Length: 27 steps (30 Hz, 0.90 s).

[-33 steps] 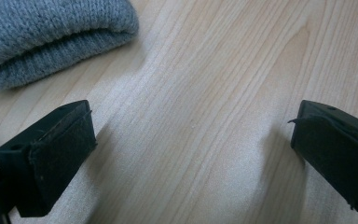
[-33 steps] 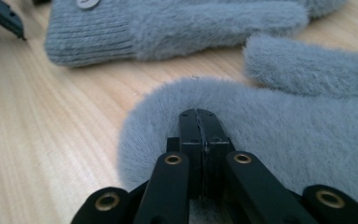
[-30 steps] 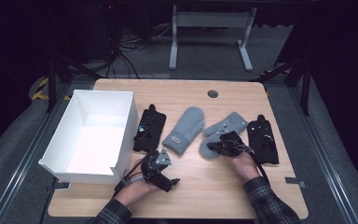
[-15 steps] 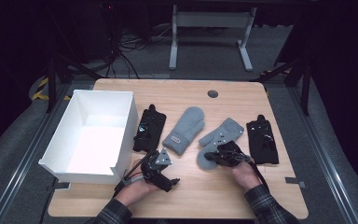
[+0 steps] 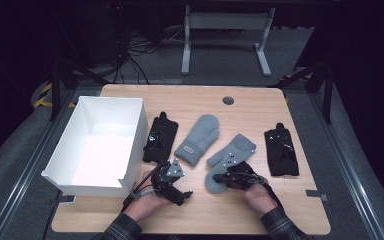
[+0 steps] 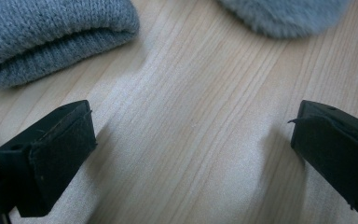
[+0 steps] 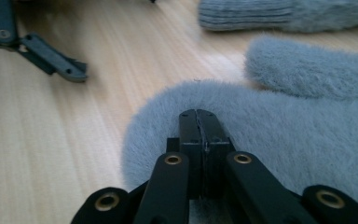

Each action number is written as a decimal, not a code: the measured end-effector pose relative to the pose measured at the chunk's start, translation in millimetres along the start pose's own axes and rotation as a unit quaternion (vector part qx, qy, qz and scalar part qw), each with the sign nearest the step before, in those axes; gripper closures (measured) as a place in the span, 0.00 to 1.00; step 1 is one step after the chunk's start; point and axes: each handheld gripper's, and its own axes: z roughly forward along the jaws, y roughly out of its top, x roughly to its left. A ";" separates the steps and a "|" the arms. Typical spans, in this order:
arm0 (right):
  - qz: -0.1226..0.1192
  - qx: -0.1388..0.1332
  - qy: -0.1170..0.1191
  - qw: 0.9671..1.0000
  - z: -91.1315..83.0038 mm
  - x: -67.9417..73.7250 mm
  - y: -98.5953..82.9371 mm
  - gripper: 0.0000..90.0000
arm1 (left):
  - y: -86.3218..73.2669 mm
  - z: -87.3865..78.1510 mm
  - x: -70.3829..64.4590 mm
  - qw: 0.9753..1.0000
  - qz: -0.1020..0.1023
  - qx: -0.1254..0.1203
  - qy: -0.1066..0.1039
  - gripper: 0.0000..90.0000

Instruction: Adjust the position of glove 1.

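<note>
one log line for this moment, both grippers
right gripper: shut on fuzzy mitten | left gripper: open, over bare table | knit mitten: untouched | white box: empty

Right tongs (image 7: 199, 122) sit pressed into the fuzzy mitten (image 7: 279, 140), so any fabric pinched between the jaws is hidden, though it's probably nipped. The knit mitten (image 6: 51, 37) runs off the top edge in the left gripper view. The label (image 5: 192, 148) on it is too small to read.
</note>
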 end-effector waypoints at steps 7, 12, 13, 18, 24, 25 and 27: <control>-0.002 -0.028 -0.025 0.999 -22.5 -12.9 7.1 1.00 | 7.7 -11.6 -7.0 1.000 -0.004 0.027 0.007 0.36; 0.022 -0.041 -0.071 0.996 -44.3 -49.2 3.0 1.00 | 19.6 -15.6 -12.9 0.999 0.001 0.021 -0.031 0.77; 0.022 -0.041 -0.071 0.996 -44.3 -49.2 3.0 1.00 | 19.6 -15.6 -12.9 0.999 0.001 0.021 -0.031 0.83; 0.039 -0.045 -0.107 0.992 -57.1 -78.7 -2.7 1.00 | 35.1 -13.4 -19.5 0.998 0.002 0.008 -0.066 0.99; 0.050 -0.045 -0.128 0.990 -58.4 -106.1 -4.2 1.00 | 52.4 -7.2 -25.8 0.997 0.009 -0.006 -0.081 1.00; 0.050 -0.045 -0.128 0.990 -58.4 -106.1 -4.2 1.00 | 55.5 -5.0 -27.1 0.996 0.008 -0.008 -0.084 1.00; 0.050 -0.046 -0.127 0.990 -55.0 -109.4 -3.2 1.00 | 62.4 -0.5 -30.1 0.996 0.015 -0.008 -0.088 1.00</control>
